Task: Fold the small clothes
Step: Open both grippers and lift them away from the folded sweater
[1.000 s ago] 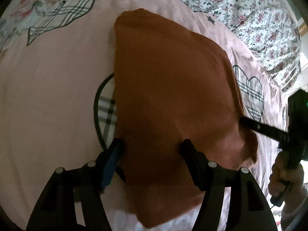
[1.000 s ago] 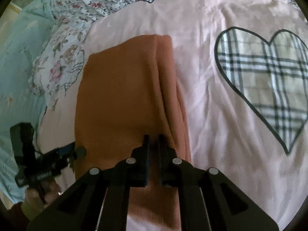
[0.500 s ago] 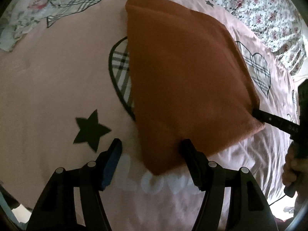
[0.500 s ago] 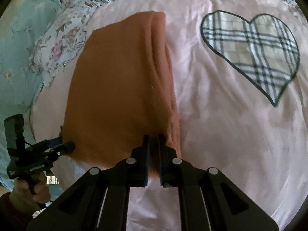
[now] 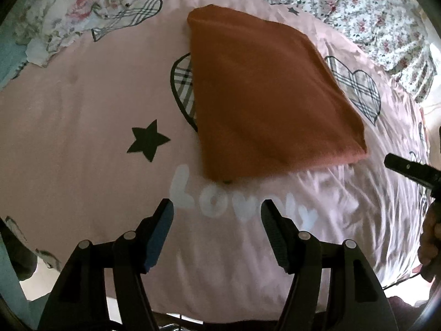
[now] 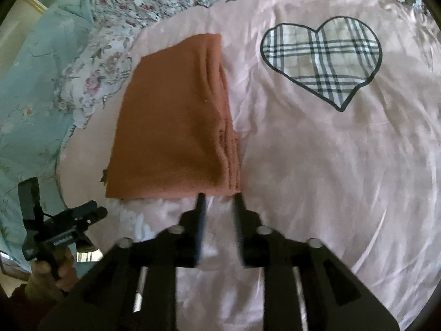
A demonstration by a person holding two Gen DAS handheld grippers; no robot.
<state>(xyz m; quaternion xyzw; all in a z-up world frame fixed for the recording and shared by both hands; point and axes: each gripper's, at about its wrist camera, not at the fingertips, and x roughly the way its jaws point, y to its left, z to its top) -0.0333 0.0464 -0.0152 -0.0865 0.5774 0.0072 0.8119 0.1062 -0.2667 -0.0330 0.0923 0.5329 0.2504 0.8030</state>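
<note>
Showing only from the right wrist: orange cloth's stacked fold edges.

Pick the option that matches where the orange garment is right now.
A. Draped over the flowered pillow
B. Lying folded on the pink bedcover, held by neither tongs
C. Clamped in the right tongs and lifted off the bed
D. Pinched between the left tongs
B: the folded orange garment lies flat on the pink bedcover, with the right tongs open just short of its near edge and the left tongs open and empty.
</note>
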